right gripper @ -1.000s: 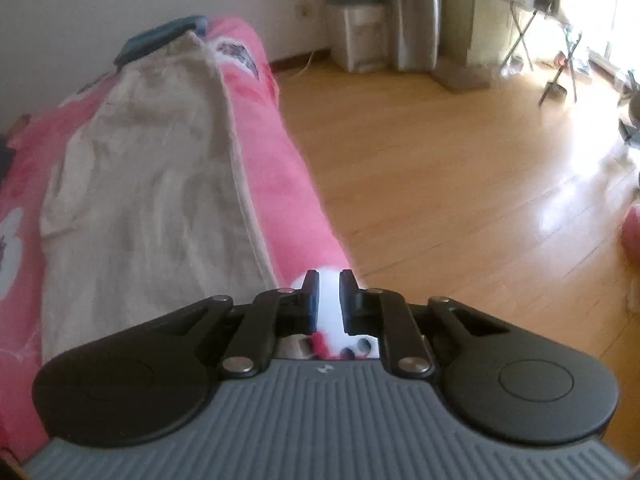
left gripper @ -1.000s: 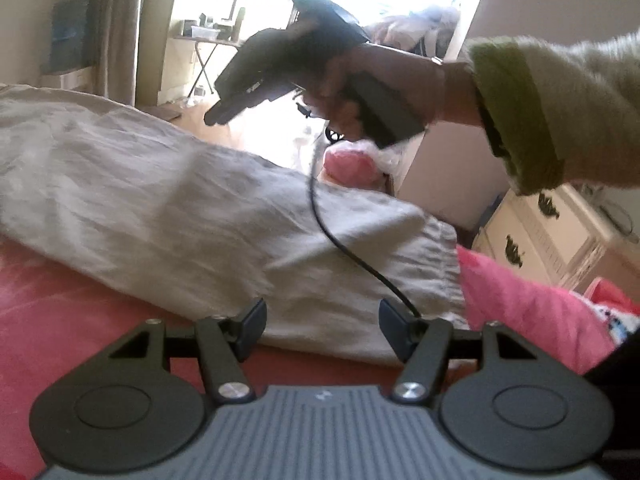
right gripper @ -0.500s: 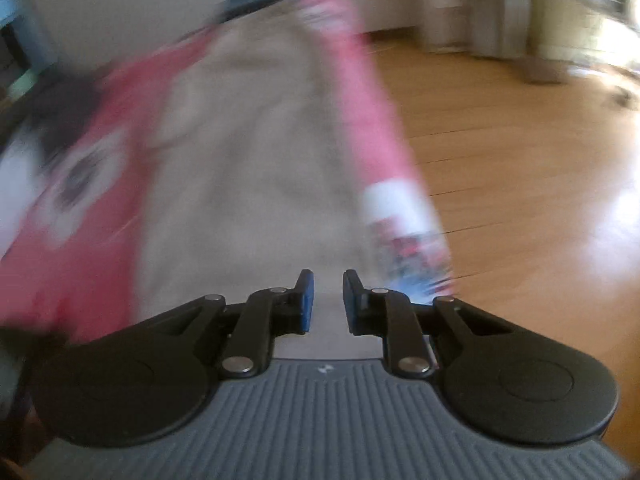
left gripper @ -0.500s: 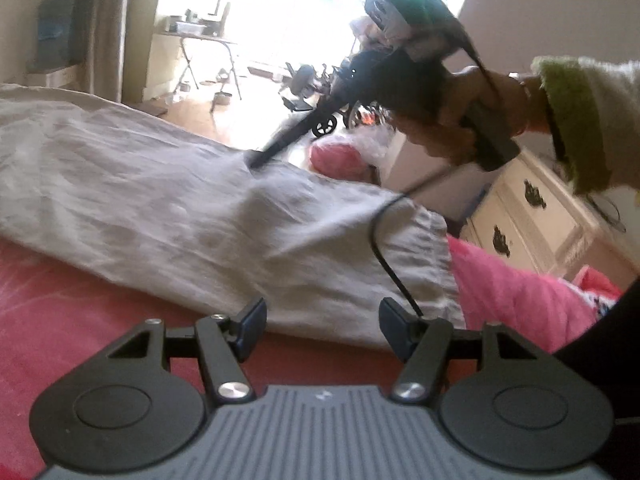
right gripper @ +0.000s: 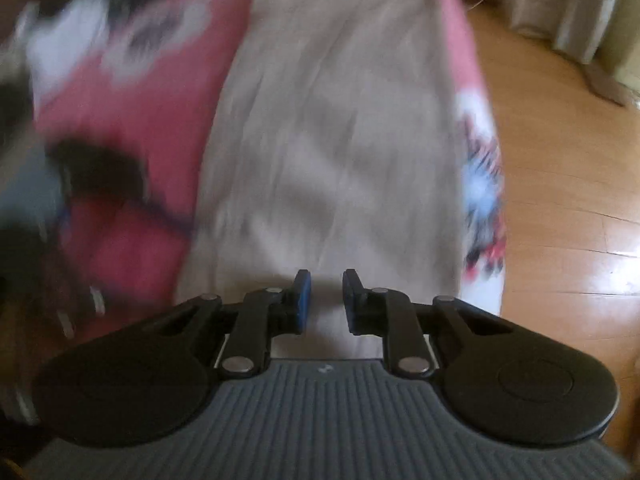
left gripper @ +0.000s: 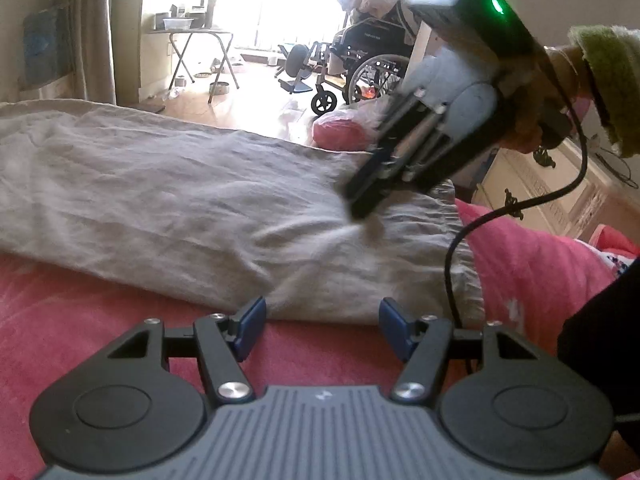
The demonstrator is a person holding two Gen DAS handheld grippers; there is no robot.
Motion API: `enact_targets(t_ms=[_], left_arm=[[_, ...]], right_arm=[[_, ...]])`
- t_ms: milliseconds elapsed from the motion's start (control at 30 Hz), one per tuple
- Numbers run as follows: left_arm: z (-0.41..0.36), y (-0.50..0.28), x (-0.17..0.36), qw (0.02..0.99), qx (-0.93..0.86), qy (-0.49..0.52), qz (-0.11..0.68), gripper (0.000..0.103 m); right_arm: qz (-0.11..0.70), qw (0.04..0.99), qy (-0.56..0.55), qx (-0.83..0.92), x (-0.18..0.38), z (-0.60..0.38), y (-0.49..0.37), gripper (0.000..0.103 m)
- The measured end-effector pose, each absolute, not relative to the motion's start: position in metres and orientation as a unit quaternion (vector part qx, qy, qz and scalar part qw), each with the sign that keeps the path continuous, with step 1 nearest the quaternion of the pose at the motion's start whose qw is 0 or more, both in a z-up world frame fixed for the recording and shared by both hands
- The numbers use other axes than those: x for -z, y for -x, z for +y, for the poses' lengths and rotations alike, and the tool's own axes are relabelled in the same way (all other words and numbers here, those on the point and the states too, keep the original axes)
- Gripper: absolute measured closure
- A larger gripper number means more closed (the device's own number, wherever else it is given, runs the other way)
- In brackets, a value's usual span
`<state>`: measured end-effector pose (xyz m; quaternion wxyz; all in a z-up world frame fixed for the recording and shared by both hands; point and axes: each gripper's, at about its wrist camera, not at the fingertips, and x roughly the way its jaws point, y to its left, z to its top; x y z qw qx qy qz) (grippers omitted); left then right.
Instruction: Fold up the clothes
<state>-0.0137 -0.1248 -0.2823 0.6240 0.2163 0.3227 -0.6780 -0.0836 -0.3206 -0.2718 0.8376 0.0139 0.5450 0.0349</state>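
On a bed spread with a pink patterned blanket (left gripper: 120, 320), a long, wrinkled beige linen garment (left gripper: 180, 200) lies flat, stretching in the left wrist view from nine o'clock toward three o'clock, its gathered end (left gripper: 448, 240) near the right. The left gripper (left gripper: 322, 326) hovers at six o'clock above the blanket, just short of the garment's near edge, its blue-padded fingers (left gripper: 250, 320) standing well apart with nothing between them. At about two o'clock the right gripper (left gripper: 360, 204), gripped by a hand (left gripper: 528, 120) in a fuzzy green sleeve (left gripper: 608, 88), angles down so its tips meet the cloth near the gathered end; a black cable (left gripper: 520, 208) trails from it. In the blurred right wrist view the right gripper (right gripper: 323, 300) sits over the garment (right gripper: 332, 140), which runs away toward twelve o'clock; its jaws are nearly together with a narrow gap, and no cloth is visibly pinched between them. The wooden floor (right gripper: 560, 160) shows at three o'clock. Beyond the bed, a wheelchair (left gripper: 360, 68) stands at one o'clock and a small folding table (left gripper: 192, 40) at eleven o'clock.
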Motion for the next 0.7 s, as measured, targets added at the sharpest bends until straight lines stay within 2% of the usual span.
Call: enact_targets(t_ms=[100, 200, 333, 467, 533, 700], left_arm=[[-0.121, 0.012, 0.282, 0.623, 0.677, -0.22, 0.326, 0.039], [-0.119, 0.014, 0.282, 0.621, 0.678, -0.222, 0.326, 0.039], [-0.12, 0.016, 0.282, 0.616, 0.682, -0.223, 0.325, 0.039], [-0.113, 0.016, 0.279, 0.617, 0.682, -0.228, 0.32, 0.039], [-0.11, 0.015, 0.28, 0.617, 0.682, -0.227, 0.322, 0.039], [-0.111, 0.016, 0.284, 0.617, 0.681, -0.226, 0.325, 0.039]], right_arm=[[0.55, 0.834, -0.041, 0.01, 0.267, -0.341, 0.107, 0.088], [0.544, 0.836, -0.065, 0.044, 0.255, -0.354, 0.116, 0.085], [0.512, 0.853, -0.098, -0.018, 0.254, -0.336, 0.1, 0.086], [0.563, 0.823, -0.066, -0.047, 0.282, -0.321, 0.117, 0.087], [0.574, 0.812, -0.106, -0.033, 0.274, -0.333, 0.125, 0.086], [0.55, 0.826, -0.106, -0.061, 0.259, -0.318, 0.118, 0.085]])
